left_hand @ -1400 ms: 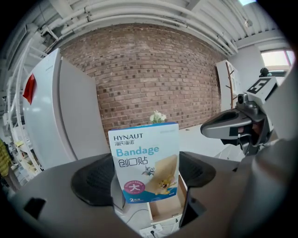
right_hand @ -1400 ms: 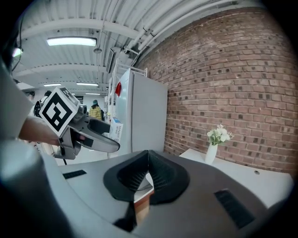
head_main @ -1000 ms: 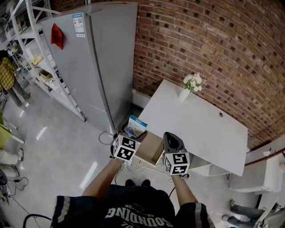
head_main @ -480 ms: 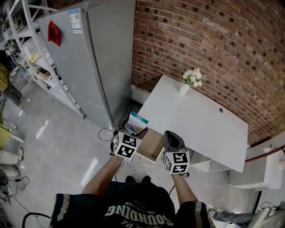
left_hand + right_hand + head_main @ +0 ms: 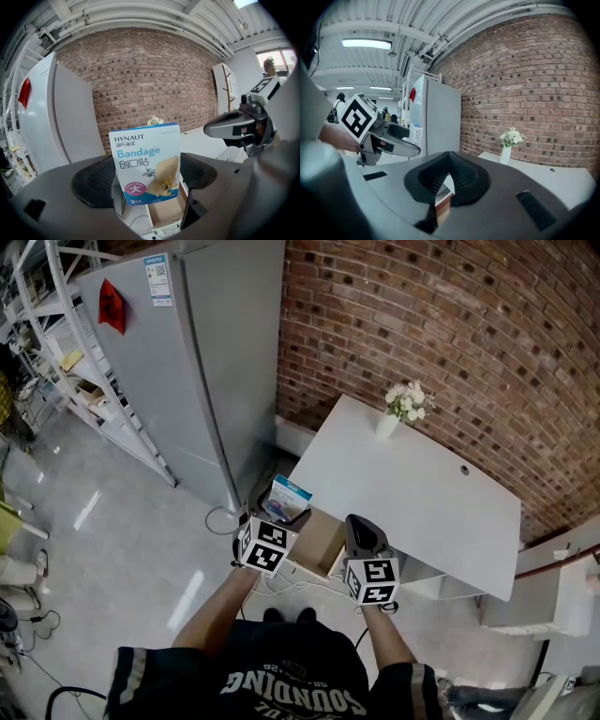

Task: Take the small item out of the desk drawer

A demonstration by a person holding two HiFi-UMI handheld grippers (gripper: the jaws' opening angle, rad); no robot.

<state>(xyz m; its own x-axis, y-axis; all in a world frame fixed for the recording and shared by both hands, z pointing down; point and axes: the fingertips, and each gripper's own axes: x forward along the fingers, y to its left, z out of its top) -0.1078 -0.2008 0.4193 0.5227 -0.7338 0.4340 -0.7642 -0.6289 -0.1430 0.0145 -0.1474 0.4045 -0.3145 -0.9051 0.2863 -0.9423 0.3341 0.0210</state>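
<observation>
Barely any shift since a second ago | left gripper (image 5: 274, 526) clamps the bandage box (image 5: 145, 164) upright, lifted clear above the open drawer (image 5: 319, 542) under the tabletop's (image 5: 412, 502) near edge | right gripper (image 5: 446, 180) closed on nothing, waiting alongside.

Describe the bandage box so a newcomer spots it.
Find the white desk against the brick wall, then the open drawer at its near corner. Beside it, the left tongs grip a small upright box: blue-and-white, printed "Bandage".
</observation>
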